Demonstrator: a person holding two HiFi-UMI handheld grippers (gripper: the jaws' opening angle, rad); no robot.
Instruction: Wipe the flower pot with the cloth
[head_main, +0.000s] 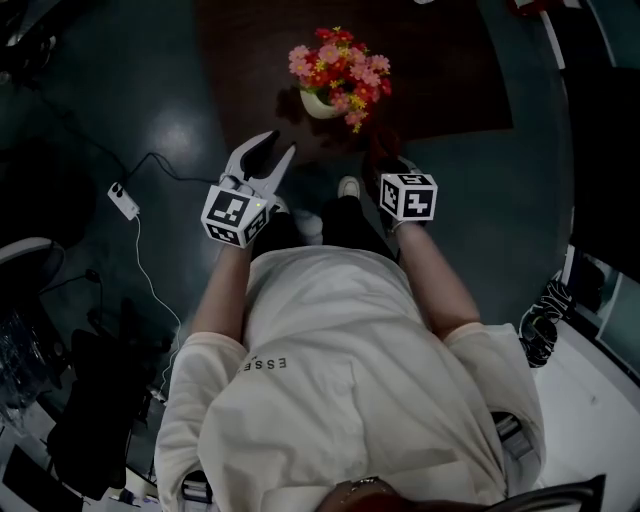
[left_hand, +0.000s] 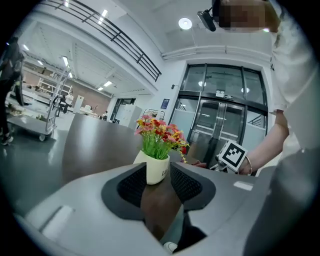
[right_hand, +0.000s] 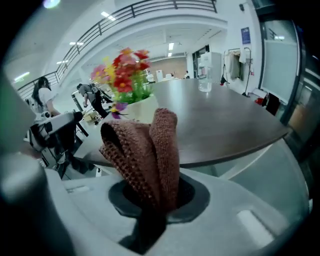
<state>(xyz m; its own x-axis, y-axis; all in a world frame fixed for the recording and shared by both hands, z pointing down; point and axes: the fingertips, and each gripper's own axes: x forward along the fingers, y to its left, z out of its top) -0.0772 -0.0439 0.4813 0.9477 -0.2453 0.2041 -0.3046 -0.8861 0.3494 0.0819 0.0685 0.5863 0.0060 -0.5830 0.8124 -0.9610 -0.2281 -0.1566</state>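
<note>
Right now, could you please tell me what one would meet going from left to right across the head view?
white power adapter on the floor → left gripper → flower pot → right gripper

Looking steeply down: pot (head_main: 320, 104) of pink and red flowers (head_main: 340, 68) standing on dark table (head_main: 450, 70), near its edge. Left gripper (head_main: 279, 143) just short of the pot, jaws apart, pointing at it. Right gripper (head_main: 393, 168) alongside, dim cloth (head_main: 384, 148) at its tip, under the blooms. Power strip (head_main: 124, 200) lying on floor, left.
</note>
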